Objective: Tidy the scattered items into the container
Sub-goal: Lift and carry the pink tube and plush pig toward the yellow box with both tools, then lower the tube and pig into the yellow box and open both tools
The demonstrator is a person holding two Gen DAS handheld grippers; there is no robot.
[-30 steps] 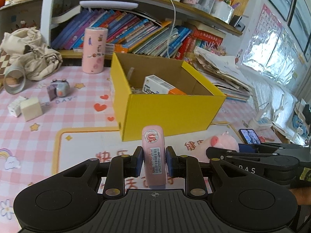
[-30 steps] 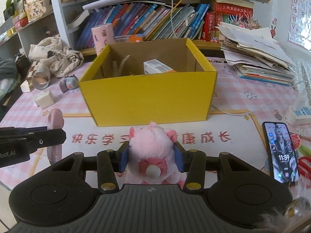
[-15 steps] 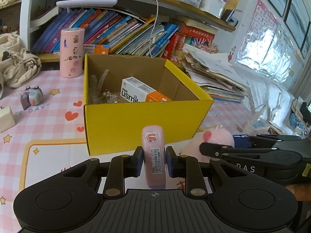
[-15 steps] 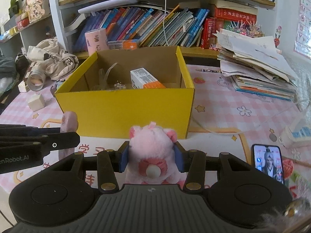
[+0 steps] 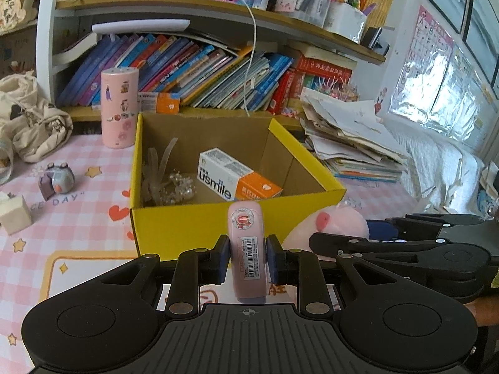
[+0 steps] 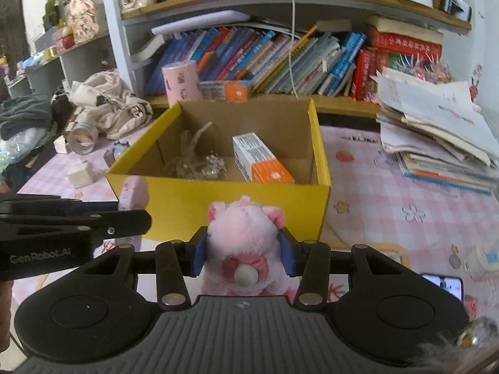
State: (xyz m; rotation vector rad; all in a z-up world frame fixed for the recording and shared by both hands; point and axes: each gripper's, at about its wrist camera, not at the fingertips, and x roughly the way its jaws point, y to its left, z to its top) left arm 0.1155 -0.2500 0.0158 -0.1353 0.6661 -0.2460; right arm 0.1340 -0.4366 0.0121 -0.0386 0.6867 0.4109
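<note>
Left hand-held gripper (image 5: 246, 260) pinches an upright pink case (image 5: 248, 249) with a barcode label, at the near wall of the yellow box (image 5: 187, 227). Right hand-held gripper (image 6: 244, 251) pinches a pink plush pig (image 6: 244, 246), also at the near wall, to the right of the case. Both items are outside the box. Inside the box: a white-and-orange carton (image 5: 238, 179) and a clear beaded hair ornament (image 5: 168, 184). The box sits on a pink checked counter (image 5: 62, 218).
</note>
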